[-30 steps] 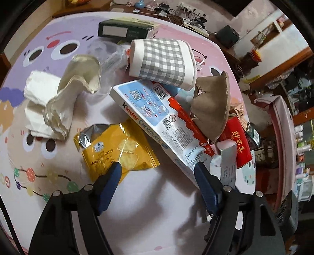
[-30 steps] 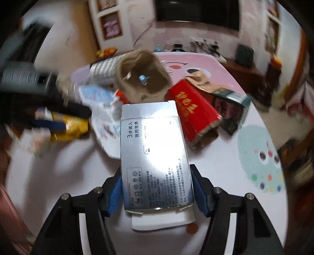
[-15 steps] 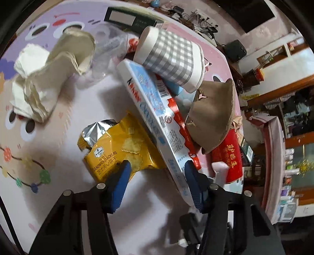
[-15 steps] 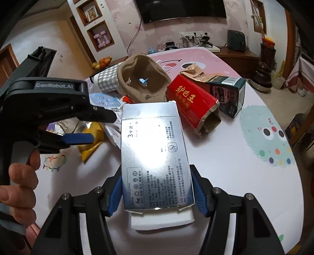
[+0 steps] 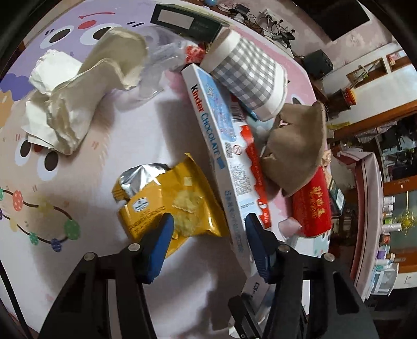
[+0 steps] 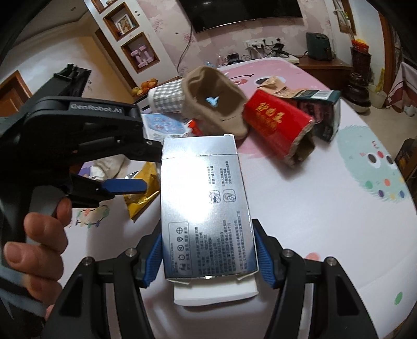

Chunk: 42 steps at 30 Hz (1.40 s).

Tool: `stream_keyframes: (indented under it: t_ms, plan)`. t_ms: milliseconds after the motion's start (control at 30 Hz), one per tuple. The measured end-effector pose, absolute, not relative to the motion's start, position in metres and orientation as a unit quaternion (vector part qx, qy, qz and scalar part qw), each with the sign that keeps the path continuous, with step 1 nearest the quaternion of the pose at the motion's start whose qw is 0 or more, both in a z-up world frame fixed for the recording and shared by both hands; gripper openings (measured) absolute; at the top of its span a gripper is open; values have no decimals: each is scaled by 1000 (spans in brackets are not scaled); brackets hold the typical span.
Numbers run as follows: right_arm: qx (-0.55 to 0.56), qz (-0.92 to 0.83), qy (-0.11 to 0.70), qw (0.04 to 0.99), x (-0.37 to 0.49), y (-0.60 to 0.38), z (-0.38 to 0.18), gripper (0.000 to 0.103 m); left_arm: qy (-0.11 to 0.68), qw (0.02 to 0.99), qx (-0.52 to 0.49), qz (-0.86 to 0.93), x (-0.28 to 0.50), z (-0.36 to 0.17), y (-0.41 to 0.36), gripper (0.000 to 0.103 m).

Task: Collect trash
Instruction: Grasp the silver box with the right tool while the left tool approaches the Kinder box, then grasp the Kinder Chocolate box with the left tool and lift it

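Note:
My right gripper is shut on a silver box and holds it above the table. My left gripper is open, its fingers on either side of the near corner of a yellow cracker packet and the end of a long Kinder Chocolate box. The left gripper also shows in the right wrist view, held by a hand at the left. The packet lies on the table beside the Kinder box.
Trash lies in a heap: a checked paper cup, a brown paper cup, a red box, crumpled tissue, a dark green box. The table's edge runs to the right.
My left gripper has moved forward over the cracker packet and Kinder box, and its fingers have come closer together. My right gripper still holds the silver box, lifted slightly.

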State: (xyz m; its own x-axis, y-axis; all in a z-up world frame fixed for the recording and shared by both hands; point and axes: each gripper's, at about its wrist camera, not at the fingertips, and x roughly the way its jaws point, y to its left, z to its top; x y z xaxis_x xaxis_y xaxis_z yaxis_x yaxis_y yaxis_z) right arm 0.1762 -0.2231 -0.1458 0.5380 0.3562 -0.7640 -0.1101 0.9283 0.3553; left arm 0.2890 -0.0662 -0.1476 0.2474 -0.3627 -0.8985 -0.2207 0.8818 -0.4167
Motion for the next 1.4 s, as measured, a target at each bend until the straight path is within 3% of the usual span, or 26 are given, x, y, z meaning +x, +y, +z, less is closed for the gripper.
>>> stream_keyframes:
  t_ms: [467, 1100, 1200, 1267, 1400]
  plan:
    - [155, 139, 451, 868, 160, -221, -137, 61, 619, 745, -242, -60, 265, -123, -32, 57]
    - [169, 125, 442, 872, 175, -228, -138, 61, 601, 768, -208, -79, 338, -146, -40, 55]
    - [168, 123, 444, 871, 176, -228, -141, 61, 599, 769, -207, -85, 341, -151, -49, 50]
    - [170, 121, 446, 870, 177, -228, -143, 61, 605, 763, -207, -97, 346, -154, -57, 32]
    - [174, 118, 451, 868, 178, -226, -145, 61, 598, 765, -214, -103, 350, -153, -65, 14]
